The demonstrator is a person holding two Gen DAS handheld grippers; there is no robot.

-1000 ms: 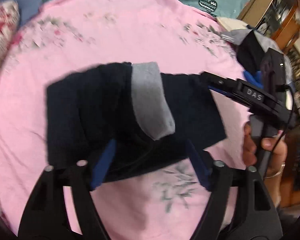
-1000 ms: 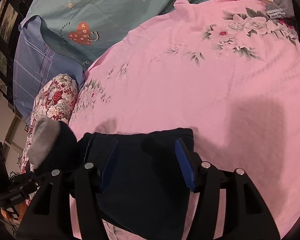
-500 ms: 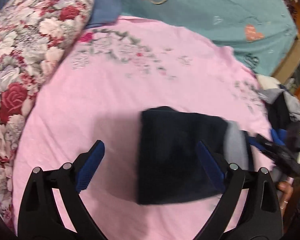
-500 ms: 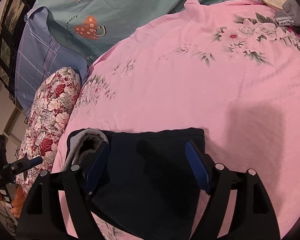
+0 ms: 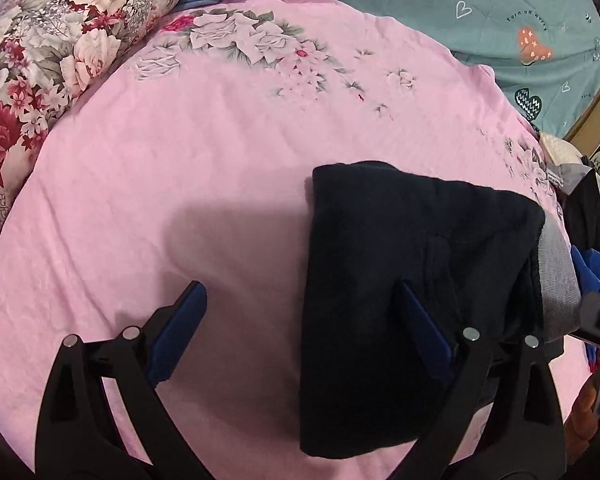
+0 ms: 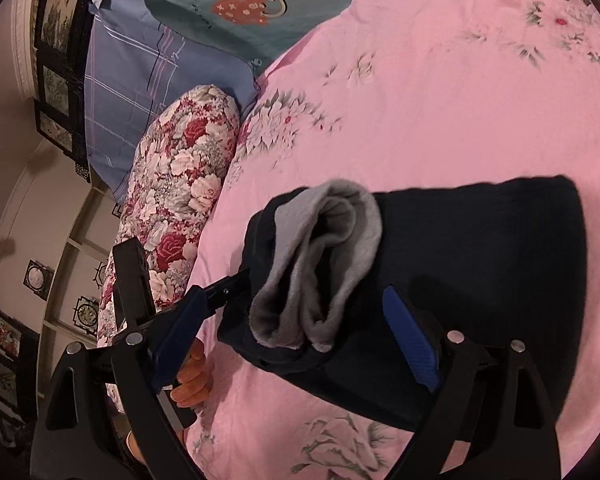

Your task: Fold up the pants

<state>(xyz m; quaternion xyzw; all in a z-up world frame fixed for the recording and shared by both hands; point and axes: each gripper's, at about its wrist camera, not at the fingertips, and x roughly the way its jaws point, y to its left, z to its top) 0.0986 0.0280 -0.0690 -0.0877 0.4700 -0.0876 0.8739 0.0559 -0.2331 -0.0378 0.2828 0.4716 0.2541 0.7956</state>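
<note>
**Folded pants lie released on the bed**

The dark pants [image 5: 400,264] lie folded on the pink bedsheet [image 5: 180,152], grey lining [image 6: 324,264] showing at one end. The left tool [image 5: 300,332] and the right tool [image 6: 296,340] have just been opening; both stand wide, gripping nothing.

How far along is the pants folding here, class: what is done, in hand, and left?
Done: the dark pants lie as a compact folded bundle on the pink sheet, grey lining showing at one end. In hand: nothing; the left gripper and right gripper have just been opening and grip no cloth. Left: perhaps tucking in that loose grey end.
</note>
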